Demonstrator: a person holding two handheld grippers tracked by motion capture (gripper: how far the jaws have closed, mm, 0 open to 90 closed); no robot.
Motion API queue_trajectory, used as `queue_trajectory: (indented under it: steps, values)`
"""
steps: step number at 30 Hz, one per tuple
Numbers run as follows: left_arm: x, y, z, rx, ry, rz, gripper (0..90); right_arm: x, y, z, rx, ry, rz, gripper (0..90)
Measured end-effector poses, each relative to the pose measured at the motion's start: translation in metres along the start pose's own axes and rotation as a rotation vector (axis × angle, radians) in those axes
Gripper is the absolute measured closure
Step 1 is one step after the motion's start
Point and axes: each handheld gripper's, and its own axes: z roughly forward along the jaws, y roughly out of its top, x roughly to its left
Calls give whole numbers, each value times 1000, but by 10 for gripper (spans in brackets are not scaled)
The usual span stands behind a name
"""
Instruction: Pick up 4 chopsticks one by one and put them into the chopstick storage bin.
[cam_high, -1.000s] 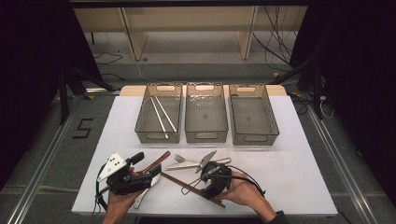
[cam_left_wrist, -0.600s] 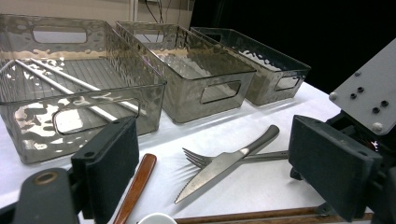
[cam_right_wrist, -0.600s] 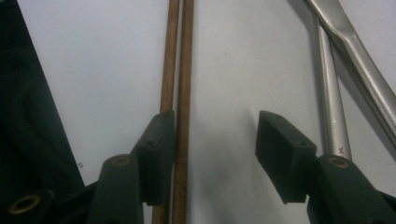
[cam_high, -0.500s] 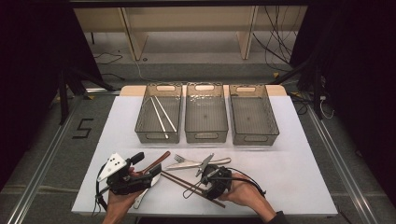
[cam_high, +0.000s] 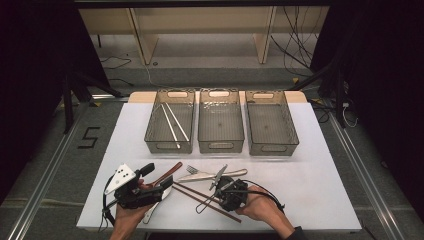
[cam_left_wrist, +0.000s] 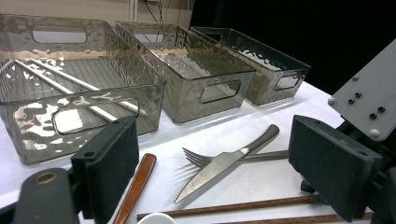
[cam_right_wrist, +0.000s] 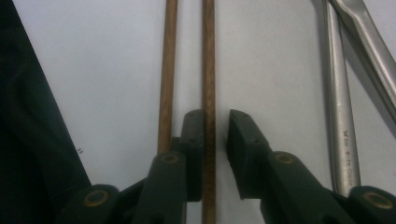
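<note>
White table (cam_high: 310, 165) carries three smoky clear bins in a row at the far side: left bin (cam_high: 170, 146) with two pale chopsticks (cam_high: 172, 122) lying inside, middle bin (cam_high: 221, 145) and right bin (cam_high: 272, 146). Near edge of the table holds loose cutlery.

Left gripper (cam_high: 159, 181) sits at the near left, jaws spread wide apart with nothing between the pads; in the left gripper view its jaws frame a wooden-handled utensil (cam_left_wrist: 135, 186), a knife (cam_left_wrist: 224, 165) lying across a fork (cam_left_wrist: 205, 158), and the bins behind.

Right gripper (cam_high: 222, 186) is at near centre, over two brown chopsticks (cam_high: 200, 195) that lie side by side on the table, slanting toward the near right. Its jaws have just been closing. In the right gripper view one brown chopstick (cam_right_wrist: 208, 93) runs between the pads (cam_right_wrist: 194, 140), touching the left pad, small gap at the right pad, so not yet clamped. The other brown chopstick (cam_right_wrist: 167, 84) lies just outside the left jaw. Metal handles (cam_right_wrist: 343, 130) lie to the right.
</note>
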Motion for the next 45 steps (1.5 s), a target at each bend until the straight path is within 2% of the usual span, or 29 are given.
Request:
queue_trajectory:
  steps: [2,7,17,26,36,45]
  values:
    - [0,0,0,0,0,-2,160,-1,0,0,10,3,13,823]
    - [0,0,0,0,1,0,160,-3,0,0,21,13,31,837]
    - [0,0,0,-1,1,-2,160,1,3,-1,43,-9,-27,845]
    - [1,0,0,-2,1,0,160,1,3,-2,43,-3,-34,847]
    - [0,0,0,-2,1,-2,160,-1,-1,-11,39,2,-40,848]
    - [1,0,0,-4,2,-4,160,-2,-1,-15,19,6,-51,848]
